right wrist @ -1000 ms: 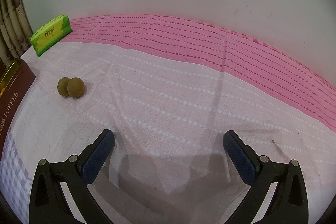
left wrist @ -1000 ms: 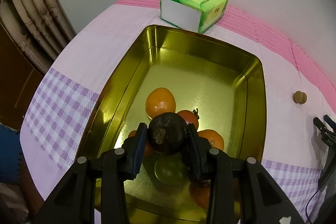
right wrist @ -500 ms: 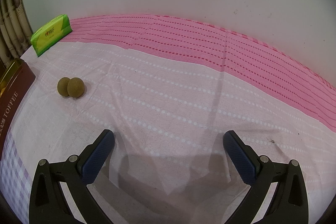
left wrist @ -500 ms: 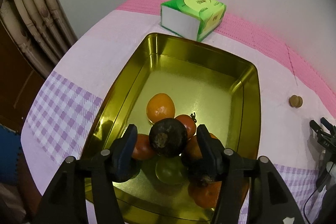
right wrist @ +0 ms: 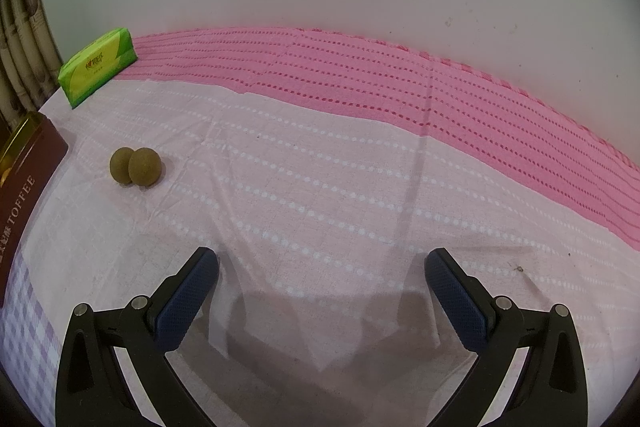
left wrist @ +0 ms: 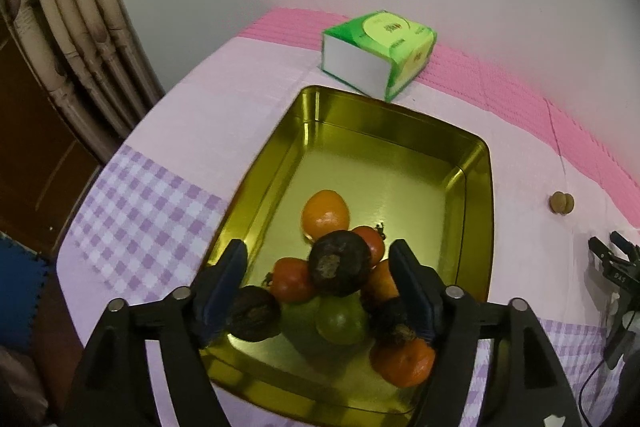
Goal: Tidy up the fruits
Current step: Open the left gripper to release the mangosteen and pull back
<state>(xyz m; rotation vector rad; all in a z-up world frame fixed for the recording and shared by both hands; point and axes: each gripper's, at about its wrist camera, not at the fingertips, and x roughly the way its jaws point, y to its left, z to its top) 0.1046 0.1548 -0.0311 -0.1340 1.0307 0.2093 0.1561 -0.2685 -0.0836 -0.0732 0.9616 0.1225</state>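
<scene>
Gold tin [left wrist: 478, 187] of fruit, seen only by the left wrist.
Left gripper [left wrist: 318, 259], jaws just opening, straddles the freed dark fruit [left wrist: 340, 267] atop the pile; right gripper [right wrist: 322, 267] gapes wide, empty, near two brown fruits [right wrist: 136, 166].

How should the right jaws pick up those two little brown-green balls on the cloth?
Take one at a time. The two round fruits lie touching, side by side, on the cloth. Come from above at the nearer one, with the jaws front and back of it, because its partner blocks one side. The right gripper is open and empty, wide enough for it.
</scene>
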